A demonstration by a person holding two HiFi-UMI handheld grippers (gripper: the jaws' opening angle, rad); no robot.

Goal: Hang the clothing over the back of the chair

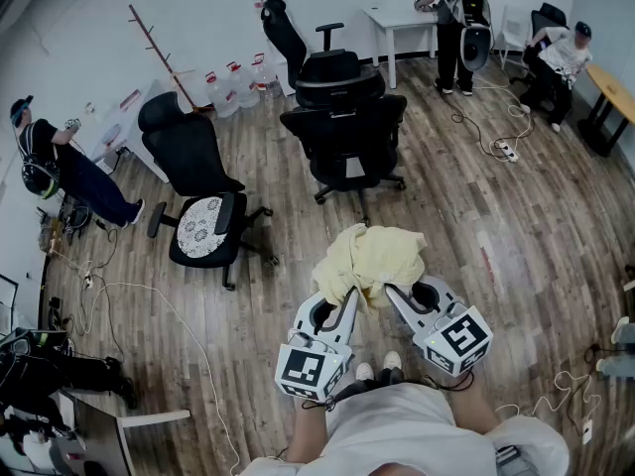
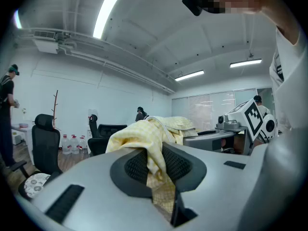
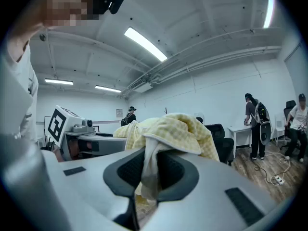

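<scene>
The pale yellow checked clothing (image 1: 369, 259) hangs bunched in the air over the wooden floor (image 1: 496, 236), pinched at its near edge by both claws. The left gripper (image 1: 349, 301) is clenched on a fold of it, cloth squeezed between the black pads (image 2: 137, 166). The right gripper (image 1: 397, 297) grasps another fold the same way. The black chair (image 1: 347, 132) stands just beyond, its back toward the cloth. Each marker cube (image 1: 310, 367) bears square black-and-white patterns; the jugs' (image 1: 238, 85) red labels are too small to read.

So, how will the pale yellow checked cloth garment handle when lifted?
Probably floppy: the pale yellow checked cloth garment bunches in loose folds between the left gripper and right gripper. Likely light, as thin pinched folds hold it.
</scene>
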